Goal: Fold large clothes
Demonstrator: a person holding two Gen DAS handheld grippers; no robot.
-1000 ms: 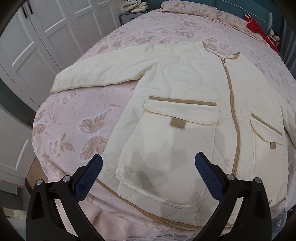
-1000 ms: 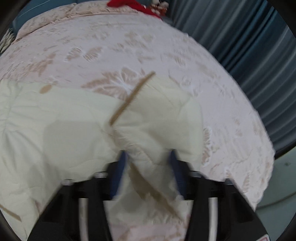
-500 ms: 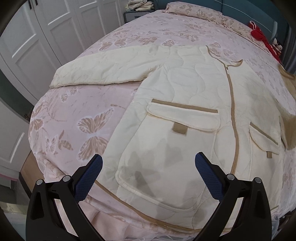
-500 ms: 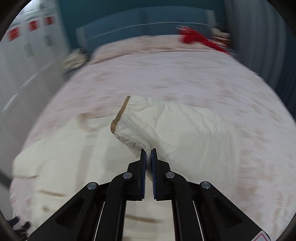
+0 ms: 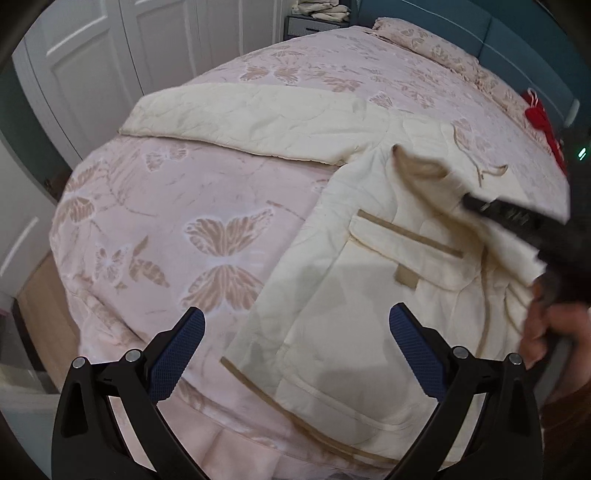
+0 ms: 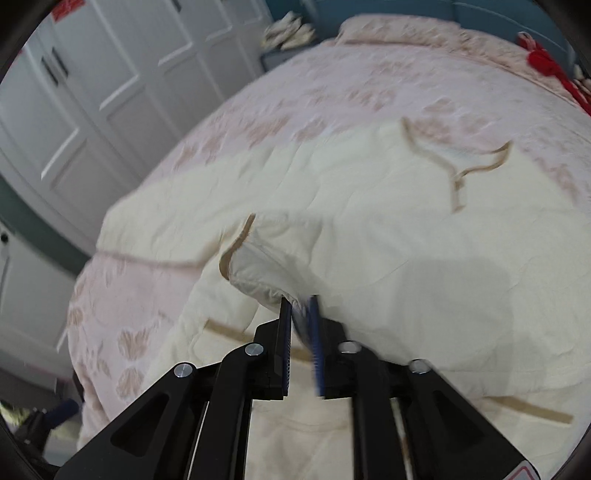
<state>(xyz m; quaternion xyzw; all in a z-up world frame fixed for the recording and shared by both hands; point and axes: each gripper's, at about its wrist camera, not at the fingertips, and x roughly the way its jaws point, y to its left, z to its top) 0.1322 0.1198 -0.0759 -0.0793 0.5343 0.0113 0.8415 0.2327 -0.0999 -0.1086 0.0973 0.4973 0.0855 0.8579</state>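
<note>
A cream quilted jacket (image 5: 351, 332) with tan trim lies front-up on the pink butterfly bedspread (image 5: 166, 206). Its one sleeve (image 5: 240, 114) stretches flat to the left. The other sleeve (image 6: 295, 251) is brought across the chest, cuff raised. My right gripper (image 6: 300, 306) has its jaws opening, a gap shows between the pads, and the sleeve's edge still sits at their tips. In the left wrist view the right gripper (image 5: 467, 201) comes in from the right above the chest pocket (image 5: 402, 240). My left gripper (image 5: 295, 317) hovers open over the jacket's lower left side, holding nothing.
A person's hand (image 5: 543, 328) grips the right tool's handle. White wardrobe doors (image 5: 92, 55) stand to the left of the bed. A pillow (image 5: 424, 40), a red item (image 5: 539, 114) and a nightstand (image 5: 317, 22) with folded cloth are at the far end.
The right gripper swept the sleeve from the bed's right side across the jacket's chest, shut tight midway, and now shows a gap. The left gripper drifted left and rolled a little.
</note>
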